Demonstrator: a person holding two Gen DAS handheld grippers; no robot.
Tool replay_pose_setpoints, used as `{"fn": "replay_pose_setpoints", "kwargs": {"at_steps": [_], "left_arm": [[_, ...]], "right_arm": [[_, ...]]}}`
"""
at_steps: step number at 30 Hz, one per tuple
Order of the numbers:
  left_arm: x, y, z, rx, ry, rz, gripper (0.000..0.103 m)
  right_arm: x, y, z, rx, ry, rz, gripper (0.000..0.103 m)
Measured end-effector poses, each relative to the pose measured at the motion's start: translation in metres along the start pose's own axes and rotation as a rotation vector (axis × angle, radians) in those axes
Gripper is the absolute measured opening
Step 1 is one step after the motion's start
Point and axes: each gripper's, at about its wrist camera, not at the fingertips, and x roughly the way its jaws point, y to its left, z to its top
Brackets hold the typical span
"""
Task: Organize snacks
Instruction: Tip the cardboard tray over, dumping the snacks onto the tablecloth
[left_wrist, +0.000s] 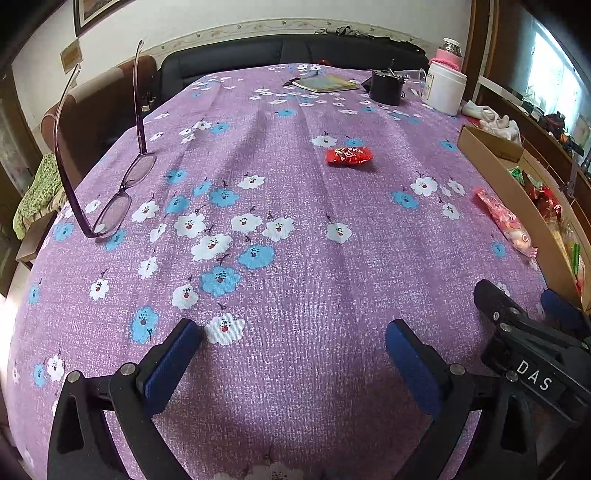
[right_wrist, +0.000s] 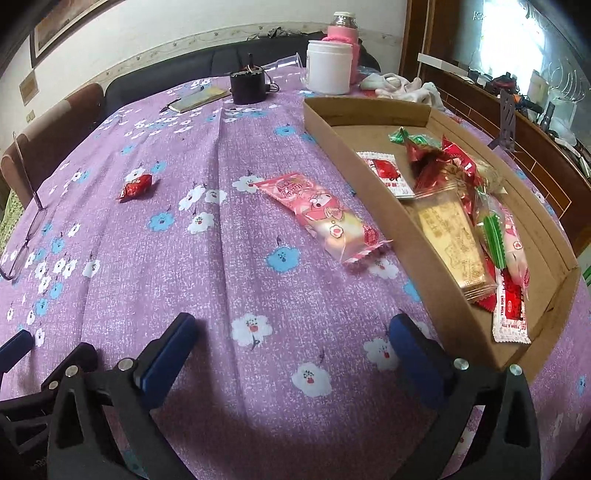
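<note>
The tabletop (right_wrist: 258, 295), under a purple flowered cloth, fills both views. Along its right side in the right wrist view lies the cardboard tray (right_wrist: 406, 229), long and shallow. It already holds a heap of snacks: a flat gold packet (right_wrist: 454, 240), a white and red sachet (right_wrist: 388, 175) toward the far end, another white and red strip (right_wrist: 511, 314) at the near end, and a tangle of red, green and pink wrappers between them.

Two snacks are not yet in the tray. The pink packet (right_wrist: 325, 216) lies just beside the tray's near wall at centre frame; whether it touches the wall I cannot tell. The small red candy (right_wrist: 135, 186) sits well apart from the tray, at left centre of the right wrist view and upper centre (left_wrist: 349, 156) of the left wrist view.

The left claw (left_wrist: 293, 341) and right claw (right_wrist: 291, 332) both hover over bare cloth at the bottom of their frames, spread wide and holding nothing.

Risks, as I judge them: the pink packet is smooth and puffy, so a pinch at its middle may slip or crush it. The loose cloth could bunch between the fingers with the candy. The glasses (left_wrist: 114, 199), propped at left frame, could be knocked by a careless left reach. The tray is crowded at its near end, so a packet dropped there might slide over the wall.
</note>
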Motion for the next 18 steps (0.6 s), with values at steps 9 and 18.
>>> {"fn": "replay_pose_setpoints", "kwargs": {"at_steps": [9,18], "left_arm": [[-0.0006,-0.0009,-0.0016,-0.005,-0.001,0.0,0.102],[-0.0011,-0.0019,-0.0021,-0.007,-0.002,0.002,0.102]], "right_arm": [[-0.0001,-0.0011,-0.0001,-0.002,-0.001,0.001,0.103],[-0.0001,-0.0012,-0.0005,-0.002,-0.002,0.002,0.103]]}}
